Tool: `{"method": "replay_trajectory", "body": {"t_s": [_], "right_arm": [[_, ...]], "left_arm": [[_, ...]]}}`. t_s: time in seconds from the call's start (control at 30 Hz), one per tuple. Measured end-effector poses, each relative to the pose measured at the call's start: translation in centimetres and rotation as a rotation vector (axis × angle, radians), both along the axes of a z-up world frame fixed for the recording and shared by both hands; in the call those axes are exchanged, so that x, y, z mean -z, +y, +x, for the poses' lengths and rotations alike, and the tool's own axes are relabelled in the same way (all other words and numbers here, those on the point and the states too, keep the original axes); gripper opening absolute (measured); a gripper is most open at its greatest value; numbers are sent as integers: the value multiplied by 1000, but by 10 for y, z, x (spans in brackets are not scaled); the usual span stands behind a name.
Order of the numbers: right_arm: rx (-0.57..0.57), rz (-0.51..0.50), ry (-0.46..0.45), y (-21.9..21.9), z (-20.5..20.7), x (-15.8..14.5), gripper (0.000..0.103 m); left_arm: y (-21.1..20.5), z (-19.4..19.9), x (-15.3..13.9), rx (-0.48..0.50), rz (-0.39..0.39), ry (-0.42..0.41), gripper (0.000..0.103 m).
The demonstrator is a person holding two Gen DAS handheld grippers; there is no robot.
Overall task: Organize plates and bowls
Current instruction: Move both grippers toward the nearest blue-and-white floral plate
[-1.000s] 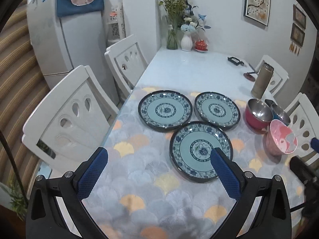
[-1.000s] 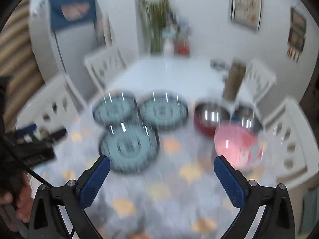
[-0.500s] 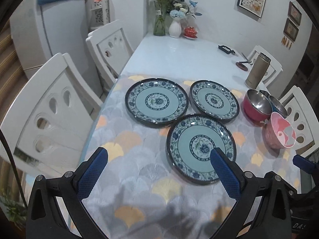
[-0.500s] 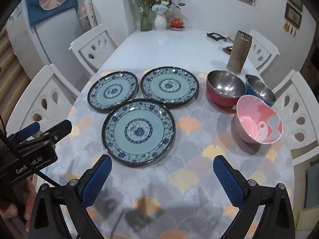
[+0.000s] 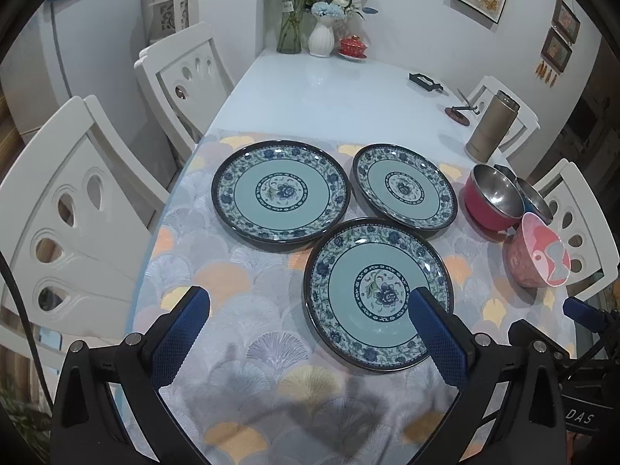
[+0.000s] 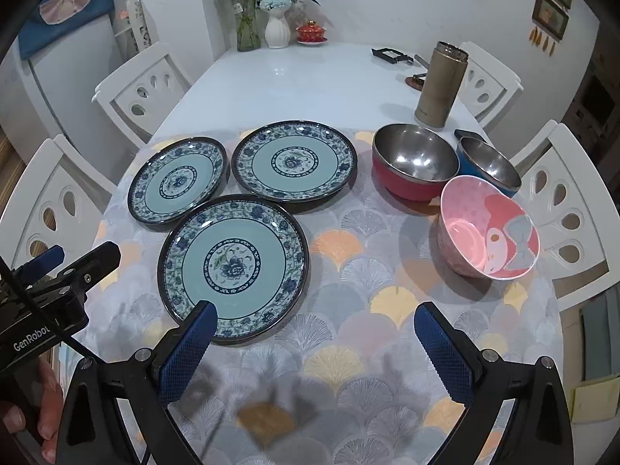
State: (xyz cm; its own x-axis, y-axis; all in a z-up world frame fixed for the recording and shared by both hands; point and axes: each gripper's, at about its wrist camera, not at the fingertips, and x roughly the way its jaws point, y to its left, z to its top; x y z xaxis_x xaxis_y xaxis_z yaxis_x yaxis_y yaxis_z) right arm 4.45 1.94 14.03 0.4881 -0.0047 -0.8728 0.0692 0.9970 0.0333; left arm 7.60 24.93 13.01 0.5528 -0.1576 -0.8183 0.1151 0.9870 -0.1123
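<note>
Nothing stacked yet: task looks unstarted. Left gripper (image 5: 308, 306) hovers above cloth, jaws wide apart, holding nothing; nearest plate (image 5: 378, 292) lies under its right finger. Two more plates beyond it: far-left plate (image 5: 281, 193), far-right plate (image 5: 405, 192), each flat, separate, rims close. Right gripper (image 6: 314, 323) also spread, empty; pink bowl (image 6: 488, 228) ahead and right of it, tilted; red bowl (image 6: 412, 164) and blue bowl (image 6: 488, 164) farther on, side by side. All six pieces left to gather.

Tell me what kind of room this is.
Most likely a home dining area: a long white table with white chairs around it, flower vases at the far end and a fridge nearby.
</note>
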Motion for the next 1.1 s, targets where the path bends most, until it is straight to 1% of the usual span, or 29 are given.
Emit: {"method": "replay_trajectory", "body": {"t_s": [0.27, 0.7, 1.1], "right_arm": [[-19, -18, 3, 5, 2, 1, 102], [-38, -38, -2, 12, 1, -4, 102], [-32, -15, 12, 6, 1, 0, 102]], "left_arm": [[0, 0, 4, -2, 3, 15, 102], [-4, -2, 1, -10, 15, 10, 102], [-11, -4, 3, -4, 28, 20, 102]]}}
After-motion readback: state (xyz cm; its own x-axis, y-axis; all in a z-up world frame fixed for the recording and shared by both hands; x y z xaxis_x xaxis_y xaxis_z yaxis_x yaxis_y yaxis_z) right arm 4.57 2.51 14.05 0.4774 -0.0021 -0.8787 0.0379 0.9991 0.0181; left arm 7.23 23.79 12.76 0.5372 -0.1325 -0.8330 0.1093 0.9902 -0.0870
